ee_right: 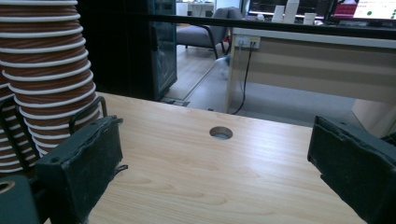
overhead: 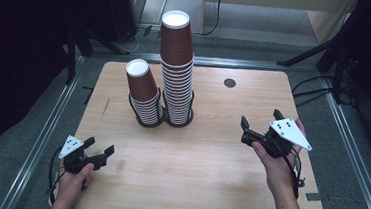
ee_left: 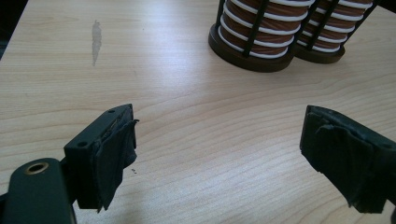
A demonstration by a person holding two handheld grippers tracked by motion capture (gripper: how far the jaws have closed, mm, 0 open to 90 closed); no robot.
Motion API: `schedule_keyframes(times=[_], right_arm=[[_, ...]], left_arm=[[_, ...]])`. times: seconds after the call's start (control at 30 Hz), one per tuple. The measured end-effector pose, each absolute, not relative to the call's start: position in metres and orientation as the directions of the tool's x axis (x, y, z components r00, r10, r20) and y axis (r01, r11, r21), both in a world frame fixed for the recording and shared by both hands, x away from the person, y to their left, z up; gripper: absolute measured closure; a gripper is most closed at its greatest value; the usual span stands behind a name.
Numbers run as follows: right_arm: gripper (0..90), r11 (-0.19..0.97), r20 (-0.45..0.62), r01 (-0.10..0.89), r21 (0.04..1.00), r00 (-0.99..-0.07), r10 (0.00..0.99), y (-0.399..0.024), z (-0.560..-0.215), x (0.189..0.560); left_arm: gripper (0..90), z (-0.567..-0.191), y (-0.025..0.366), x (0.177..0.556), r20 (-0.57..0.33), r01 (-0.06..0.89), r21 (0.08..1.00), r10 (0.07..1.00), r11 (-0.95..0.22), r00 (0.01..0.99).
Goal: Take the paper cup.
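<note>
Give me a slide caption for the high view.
Two open grippers, left and right, flank two cup stacks on a wooden table.

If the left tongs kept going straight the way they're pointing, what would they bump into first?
Probably the shorter stack of brown paper cups in its black holder. The left tongs stand open over bare table, and that stack lies ahead, slightly to the right. How far is hard to judge.

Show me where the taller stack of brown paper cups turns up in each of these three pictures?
High view: the taller stack stands at the table's far middle, right of the shorter stack.
Left gripper view: just its bottom cups in the black holder, at the top edge, right.
Right gripper view: it rises along the left edge.
Shared landmark: the wooden table, also seen in the left gripper view and the right gripper view.
</note>
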State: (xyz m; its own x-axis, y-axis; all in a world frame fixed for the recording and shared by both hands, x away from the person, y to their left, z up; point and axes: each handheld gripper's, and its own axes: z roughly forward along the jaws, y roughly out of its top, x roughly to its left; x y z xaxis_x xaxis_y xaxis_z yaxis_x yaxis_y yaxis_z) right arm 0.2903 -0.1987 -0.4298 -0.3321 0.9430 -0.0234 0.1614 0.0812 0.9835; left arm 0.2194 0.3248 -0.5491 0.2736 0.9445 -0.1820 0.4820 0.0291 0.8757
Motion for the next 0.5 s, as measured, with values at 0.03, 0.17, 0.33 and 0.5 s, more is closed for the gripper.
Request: schedule_keyframes(times=[0.03, 0.17, 0.33, 0.5], right_arm=[[3.0, 0.084, -0.025, 0.161, 0.983, -0.342, 0.939, -0.194, -0.427, 0.293], [3.0, 0.089, -0.028, 0.159, 0.983, -0.354, 0.935, -0.186, -0.423, 0.297], [2.9, 0.088, -0.028, 0.147, 0.985, -0.372, 0.928, -0.176, -0.415, 0.303], [1.8, 0.083, -0.019, 0.146, 0.986, -0.395, 0.918, -0.162, -0.408, 0.310]], left_arm=[[10.8, -0.549, 0.325, 0.219, -0.182, 0.482, 0.876, 0.944, 0.029, 0.274], [10.8, -0.549, 0.325, 0.219, -0.183, 0.483, 0.875, 0.944, 0.029, 0.274], [10.8, -0.549, 0.325, 0.219, -0.184, 0.482, 0.875, 0.944, 0.030, 0.274], [10.8, -0.549, 0.325, 0.219, -0.184, 0.482, 0.876, 0.944, 0.030, 0.276]])
